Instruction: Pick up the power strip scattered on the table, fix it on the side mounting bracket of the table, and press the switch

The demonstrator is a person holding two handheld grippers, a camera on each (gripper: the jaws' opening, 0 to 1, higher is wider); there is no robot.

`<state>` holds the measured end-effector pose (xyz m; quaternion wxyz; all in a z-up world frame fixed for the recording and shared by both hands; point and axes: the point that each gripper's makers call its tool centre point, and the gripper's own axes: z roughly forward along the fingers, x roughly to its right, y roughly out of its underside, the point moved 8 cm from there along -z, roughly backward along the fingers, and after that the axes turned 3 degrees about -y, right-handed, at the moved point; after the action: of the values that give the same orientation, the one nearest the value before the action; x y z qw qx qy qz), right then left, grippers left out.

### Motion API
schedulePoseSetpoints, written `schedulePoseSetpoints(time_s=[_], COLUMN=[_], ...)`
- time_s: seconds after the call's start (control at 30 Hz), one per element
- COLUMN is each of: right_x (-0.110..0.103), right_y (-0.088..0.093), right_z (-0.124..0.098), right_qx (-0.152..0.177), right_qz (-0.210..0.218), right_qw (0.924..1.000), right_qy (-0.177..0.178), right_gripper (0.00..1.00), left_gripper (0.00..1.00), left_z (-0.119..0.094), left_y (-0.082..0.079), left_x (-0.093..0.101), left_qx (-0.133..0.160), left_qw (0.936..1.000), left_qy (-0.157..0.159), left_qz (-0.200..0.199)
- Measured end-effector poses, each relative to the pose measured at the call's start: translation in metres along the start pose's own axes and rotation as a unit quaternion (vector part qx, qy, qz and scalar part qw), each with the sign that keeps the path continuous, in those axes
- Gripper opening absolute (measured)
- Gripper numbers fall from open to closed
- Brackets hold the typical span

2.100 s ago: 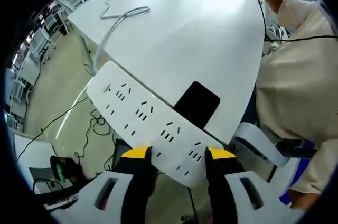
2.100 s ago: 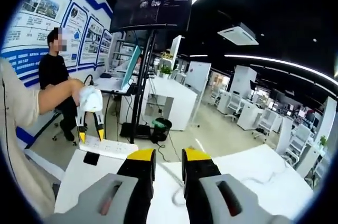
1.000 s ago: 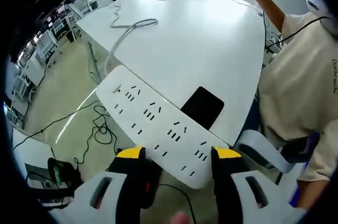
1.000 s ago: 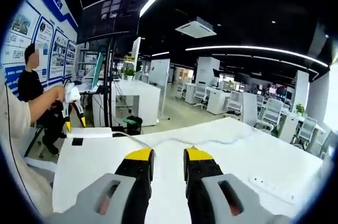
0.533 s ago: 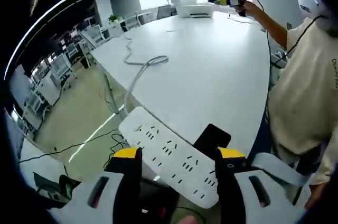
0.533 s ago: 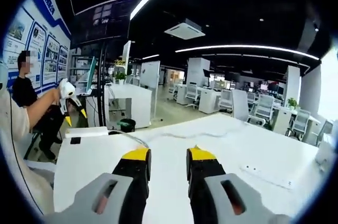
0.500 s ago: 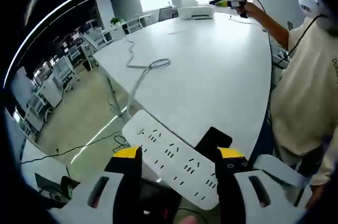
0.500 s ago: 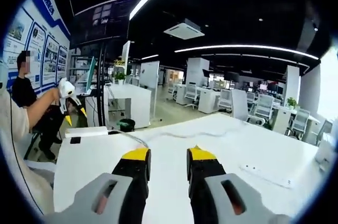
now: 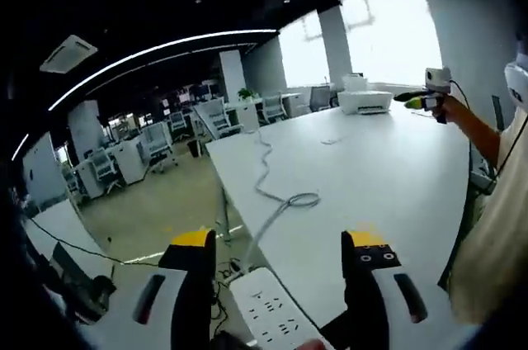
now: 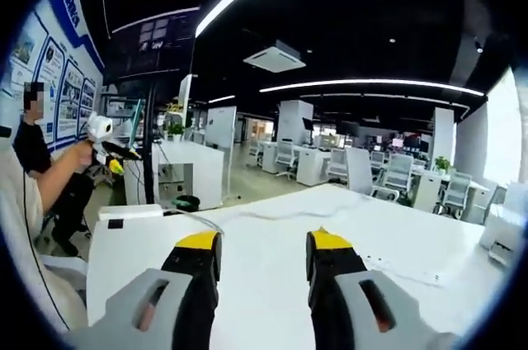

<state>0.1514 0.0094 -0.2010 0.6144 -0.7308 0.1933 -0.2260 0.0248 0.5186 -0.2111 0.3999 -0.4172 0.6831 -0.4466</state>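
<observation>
Since half a second ago the left gripper [image 9: 280, 247] has been tilting up and drawing back: the power strip [image 9: 272, 317], then lying between its jaws, is now showing low in the left gripper view, below the yellow tips, resting at the near edge of the table [image 9: 379, 177]. The jaws are standing wide apart with nothing between them, so the strip is apparently seated at the side bracket; the bracket itself cannot be made out. In the right gripper view the strip [image 10: 130, 211] is sitting at the table's far corner beside a small dark object [image 10: 115, 223], with the left gripper [image 10: 111, 152] hovering above it, apart.

The cord [image 9: 276, 201] is looping across the tabletop and dropping over the edge toward the strip, leaving slack. To its right the table surface is lying open. The right gripper [image 10: 262, 244] is being held over the open tabletop, jaws parted and empty, well apart from the strip, probably parked. A second strip [image 10: 404, 269] is lying flat near the right side.
</observation>
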Motion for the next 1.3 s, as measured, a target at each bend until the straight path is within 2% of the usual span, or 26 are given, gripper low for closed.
schedulePoseSetpoints(time_s=[0.07,0.1,0.2,0.27,0.37,0.43,0.67,0.8,0.93,1.1,1.2,1.3], right_x=[0.002,0.001,0.004,0.005,0.005,0.003,0.002,0.001,0.001,-0.002,-0.006,-0.01], right_y=[0.0,-0.001,-0.003,-0.005,-0.005,-0.003,0.006,0.01,0.017,0.03,0.04,0.047], right_z=[-0.004,-0.007,-0.017,-0.022,-0.03,-0.034,-0.053,-0.066,-0.076,-0.087,-0.094,-0.101], right_qx=[0.002,0.005,0.023,0.032,0.041,0.046,0.07,0.082,0.091,0.1,0.096,0.096], right_qz=[-0.003,-0.003,0.003,0.004,0.008,0.004,0.027,0.029,0.034,0.043,0.043,0.043], right_qw=[1.0,0.9999,0.9995,0.9991,0.9985,0.9983,0.9952,0.9935,0.9913,0.988,0.9864,0.9846], right_qy=[0.007,0.011,0.022,0.028,0.034,0.035,0.063,0.074,0.089,0.109,0.127,0.14], right_gripper=[0.41,0.42,0.43,0.44,0.47,0.5,0.5,0.51,0.52,0.53,0.53,0.53], left_gripper=[0.68,0.69,0.69,0.69,0.73,0.76,0.75,0.76,0.76,0.76,0.76,0.76], left_z=[0.001,0.003,0.01,0.015,0.02,0.025,0.037,0.039,0.043,0.046,0.048,0.05], left_y=[-0.005,-0.007,-0.013,-0.02,-0.023,-0.024,-0.031,-0.032,-0.029,-0.023,-0.016,-0.009], left_x=[0.002,0.005,0.019,0.027,0.041,0.052,0.077,0.084,0.094,0.111,0.117,0.122], left_qx=[0.015,0.022,0.047,0.082,0.104,0.109,0.122,0.14,0.15,0.173,0.172,0.171], left_qw=[0.9994,0.999,0.998,0.9955,0.9928,0.9923,0.9912,0.9877,0.9853,0.9797,0.9781,0.9778], left_qy=[-0.027,-0.03,-0.036,-0.045,-0.058,-0.057,-0.052,-0.068,-0.077,-0.099,-0.117,-0.12], left_qz=[0.016,0.025,0.024,0.015,0.013,0.011,0.004,-0.015,-0.029,-0.025,-0.014,-0.016])
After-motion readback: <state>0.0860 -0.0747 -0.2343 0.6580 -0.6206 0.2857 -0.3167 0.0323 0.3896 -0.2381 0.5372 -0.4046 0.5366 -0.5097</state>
